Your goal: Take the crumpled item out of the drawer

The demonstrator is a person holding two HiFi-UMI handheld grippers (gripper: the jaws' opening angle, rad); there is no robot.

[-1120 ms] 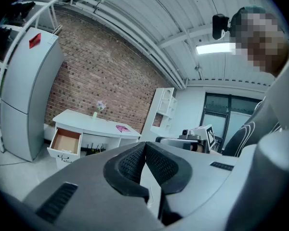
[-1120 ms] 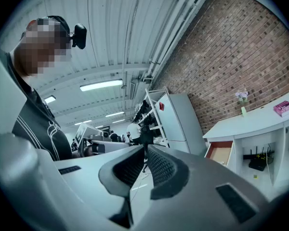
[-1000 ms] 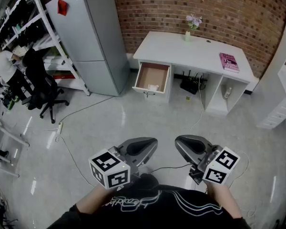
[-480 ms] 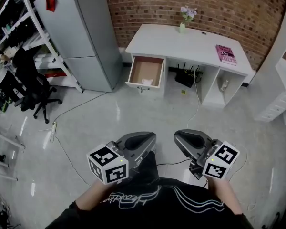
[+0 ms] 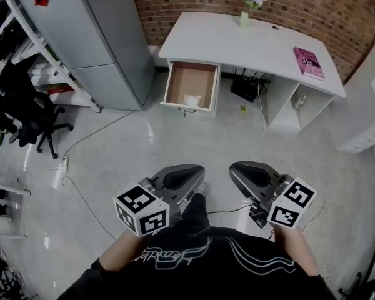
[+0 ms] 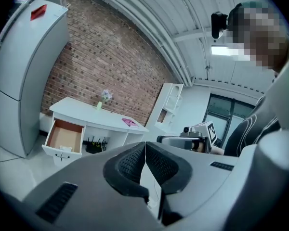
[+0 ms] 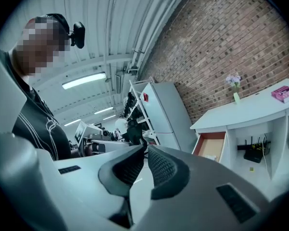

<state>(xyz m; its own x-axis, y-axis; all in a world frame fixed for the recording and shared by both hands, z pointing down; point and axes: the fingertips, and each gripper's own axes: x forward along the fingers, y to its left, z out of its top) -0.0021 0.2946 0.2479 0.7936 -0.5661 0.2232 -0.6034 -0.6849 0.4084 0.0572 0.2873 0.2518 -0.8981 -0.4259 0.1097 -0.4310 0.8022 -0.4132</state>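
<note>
A white desk [image 5: 237,36] stands against the brick wall with its left drawer [image 5: 190,83] pulled open. A small crumpled white item [image 5: 192,100] lies at the drawer's front; it also shows in the left gripper view as a pale crumpled item [image 6: 63,148]. Both grippers are held close to the person's body, far from the desk. The left gripper [image 5: 199,169] has its jaws shut with nothing between them, as does the left gripper [image 6: 145,146] in its own view. The right gripper [image 5: 233,169] is shut and empty too, its jaws meeting at the tips of the right gripper [image 7: 146,150].
A grey fridge [image 5: 94,36] stands left of the desk, with shelving and an office chair [image 5: 31,114] further left. A pink book [image 5: 308,61] and a flower vase [image 5: 247,14] sit on the desk. Cables [image 5: 100,136] trail across the glossy floor. A white cabinet [image 5: 369,136] is at the right.
The head view has moved toward the desk, so the drawer looks larger and lower in frame. Both grippers stay shut in front of the body.
</note>
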